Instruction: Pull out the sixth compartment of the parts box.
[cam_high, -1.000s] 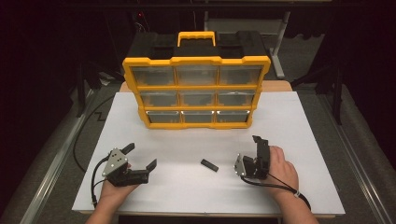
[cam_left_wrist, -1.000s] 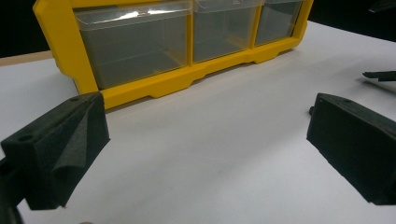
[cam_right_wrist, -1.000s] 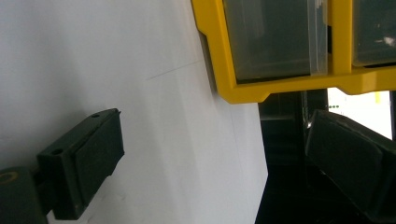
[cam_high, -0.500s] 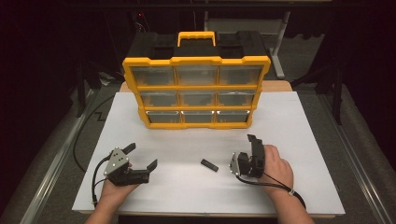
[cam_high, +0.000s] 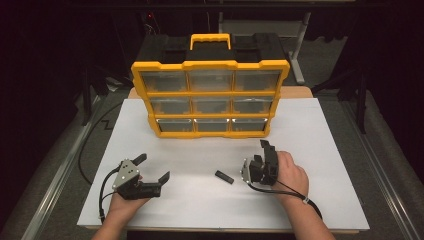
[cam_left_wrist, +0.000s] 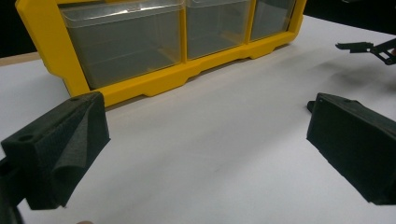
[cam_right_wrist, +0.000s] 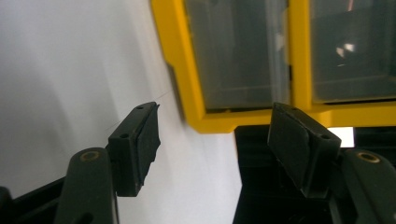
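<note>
A yellow and black drawer cabinet (cam_high: 210, 95) stands at the far middle of the white table (cam_high: 320, 150), its clear drawers facing the near edge in rows of three, a yellow handle (cam_high: 210, 40) on top. No brand, label or writing can be read on it anywhere. On the near left, the left gripper (cam_high: 152, 167) sits low over the table in the person's left hand (cam_high: 122, 205), jaws spread wide with nothing between them; in its own view the cabinet's bottom row of drawers lies just ahead. On the near right, the right gripper (cam_high: 267, 150) is tipped on its side in the right hand (cam_high: 290, 175), jaws parted and empty, aimed toward the cabinet. Between the two grippers, just left of the right one, a small black block (cam_high: 224, 177) lies flat on the table, touched by neither.
</note>
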